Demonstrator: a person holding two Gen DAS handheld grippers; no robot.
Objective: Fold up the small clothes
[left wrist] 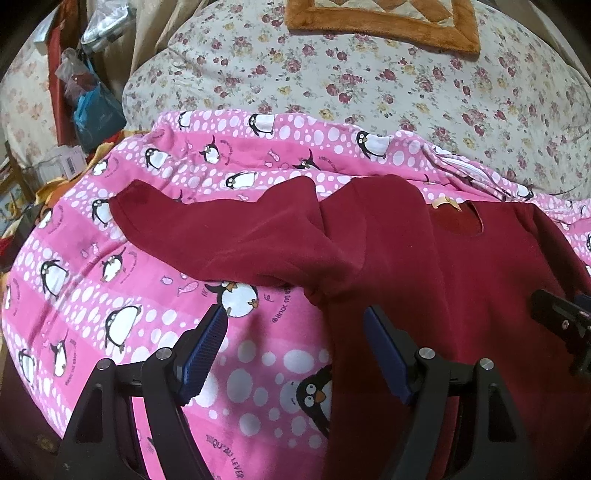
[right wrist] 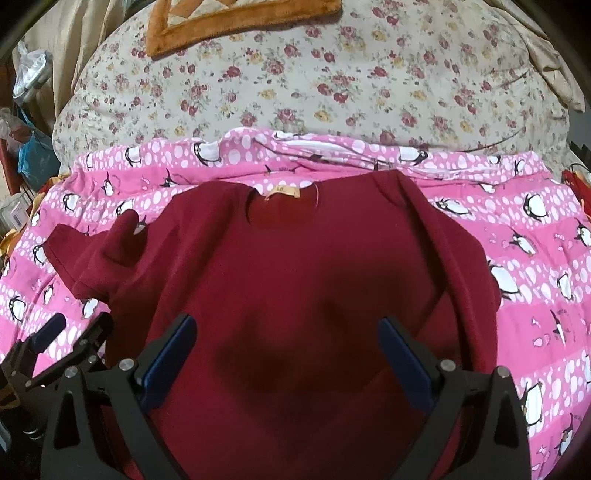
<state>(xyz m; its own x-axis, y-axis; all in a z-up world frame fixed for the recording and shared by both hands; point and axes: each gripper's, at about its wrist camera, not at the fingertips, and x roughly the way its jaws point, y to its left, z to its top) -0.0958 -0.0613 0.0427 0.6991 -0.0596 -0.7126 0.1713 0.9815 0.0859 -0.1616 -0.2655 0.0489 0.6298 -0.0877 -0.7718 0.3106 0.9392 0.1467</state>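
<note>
While both the left gripper (left wrist: 295, 343) and right gripper (right wrist: 286, 354) hang open and empty, the sweater (right wrist: 288, 280) looks soft, light, limp; grasp sleeve cuff (left wrist: 127, 206) or hem.

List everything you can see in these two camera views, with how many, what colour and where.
sweater: one, dark red, spread flat on the pink blanket, neck away from the cameras, one sleeve stretched out to the left
neck label: one, tan, inside the collar
penguin blanket: one, pink with white dots and penguins, under the sweater
floral quilt: one, cream with red flowers, behind the blanket
cushion: one, orange-brown border, on the quilt
blue bag: one, in the clutter at far left
left gripper: black, blue pads, jaws open over the sweater's left edge
right gripper: black, blue pads, jaws open over the sweater's body
</note>
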